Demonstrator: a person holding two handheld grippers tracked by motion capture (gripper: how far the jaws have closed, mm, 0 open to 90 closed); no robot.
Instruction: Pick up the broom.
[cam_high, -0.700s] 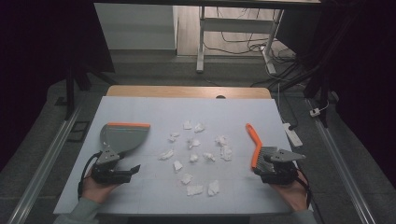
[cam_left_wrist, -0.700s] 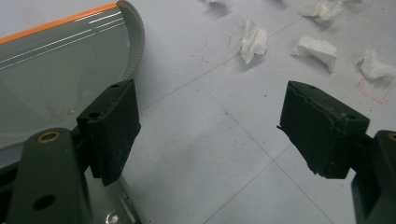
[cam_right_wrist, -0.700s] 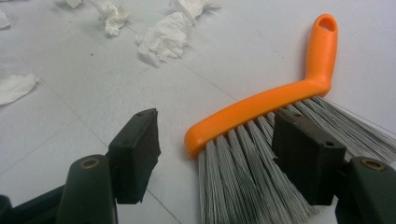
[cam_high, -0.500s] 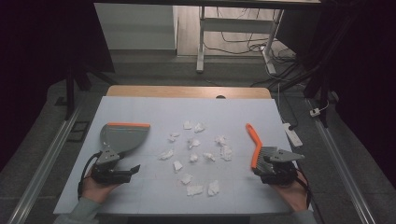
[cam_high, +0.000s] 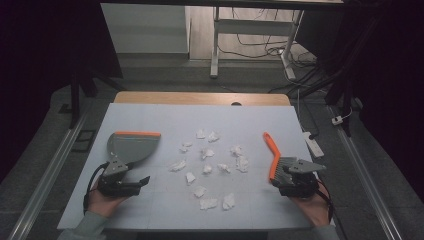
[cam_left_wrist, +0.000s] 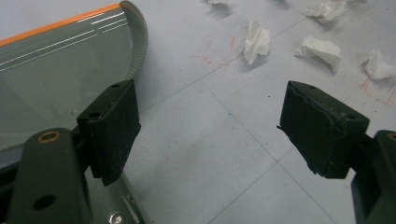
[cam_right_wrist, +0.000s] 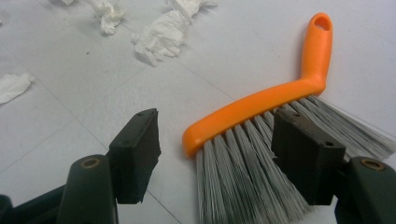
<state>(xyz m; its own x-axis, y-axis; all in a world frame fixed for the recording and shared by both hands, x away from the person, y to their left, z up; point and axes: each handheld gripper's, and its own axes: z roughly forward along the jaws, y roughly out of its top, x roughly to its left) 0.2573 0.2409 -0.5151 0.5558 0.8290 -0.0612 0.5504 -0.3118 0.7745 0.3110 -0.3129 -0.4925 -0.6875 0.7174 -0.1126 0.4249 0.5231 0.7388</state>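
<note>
A grey dustpan (cam_high: 132, 147) with an orange rim lies at the table's left; the left gripper view has its pan (cam_left_wrist: 56, 70) beside the left jaw. My left gripper (cam_high: 134, 177) (cam_left_wrist: 210, 130) rests just below it, open, with bare table between its jaws. An orange-handled brush (cam_high: 272, 155) with grey bristles lies at the right. My right gripper (cam_high: 280, 175) (cam_right_wrist: 217, 154) is open around the brush's bristles (cam_right_wrist: 243, 172), and the orange handle (cam_right_wrist: 280, 98) runs away from the jaws. Several crumpled white paper scraps (cam_high: 207, 155) lie scattered between the two tools.
The white table top (cam_high: 160, 210) ends in a wooden strip (cam_high: 200, 98) at the far edge. A white power strip (cam_high: 314, 144) lies off the right edge. Paper scraps (cam_left_wrist: 257, 39) (cam_right_wrist: 161, 37) lie a little ahead of each gripper.
</note>
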